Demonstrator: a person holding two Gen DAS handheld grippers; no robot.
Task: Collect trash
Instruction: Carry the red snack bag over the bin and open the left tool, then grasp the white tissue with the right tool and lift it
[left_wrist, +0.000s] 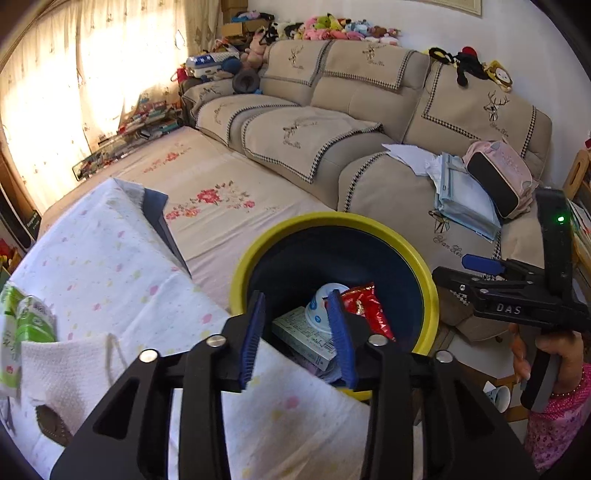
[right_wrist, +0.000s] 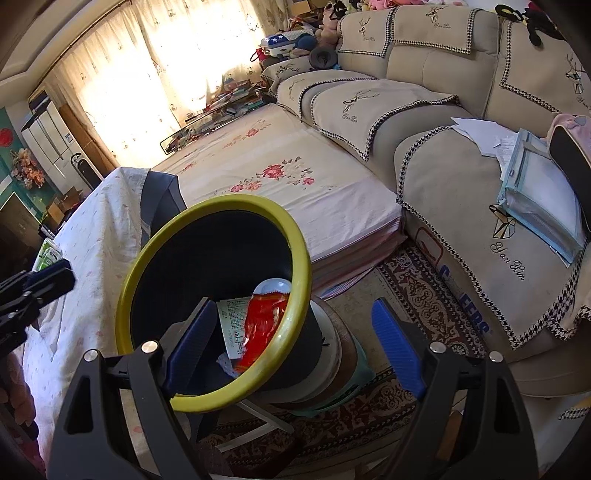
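A dark bin with a yellow rim (left_wrist: 406, 243) (right_wrist: 295, 258) stands beside the cloth-covered table. Inside lie a red wrapper (left_wrist: 364, 306) (right_wrist: 264, 325), a white cup (left_wrist: 325, 306) (right_wrist: 271, 286) and a small printed carton (left_wrist: 303, 336) (right_wrist: 232, 321). My left gripper (left_wrist: 299, 339) hovers over the bin's near edge, open and empty. My right gripper (right_wrist: 295, 350) is wide open and empty, its fingers either side of the bin's right rim; it also shows in the left wrist view (left_wrist: 480, 266). On the table lie a paper towel (left_wrist: 66, 369) and green packets (left_wrist: 29, 321).
The table has a white dotted cloth (left_wrist: 110, 266) (right_wrist: 85, 240). A beige sofa (left_wrist: 369, 122) (right_wrist: 461, 166) with papers and a pink bag (left_wrist: 502, 177) stands behind, with a floral-covered platform (right_wrist: 295, 177). A patterned rug (right_wrist: 417, 295) covers the floor. A white mug (left_wrist: 498, 397) sits low right.
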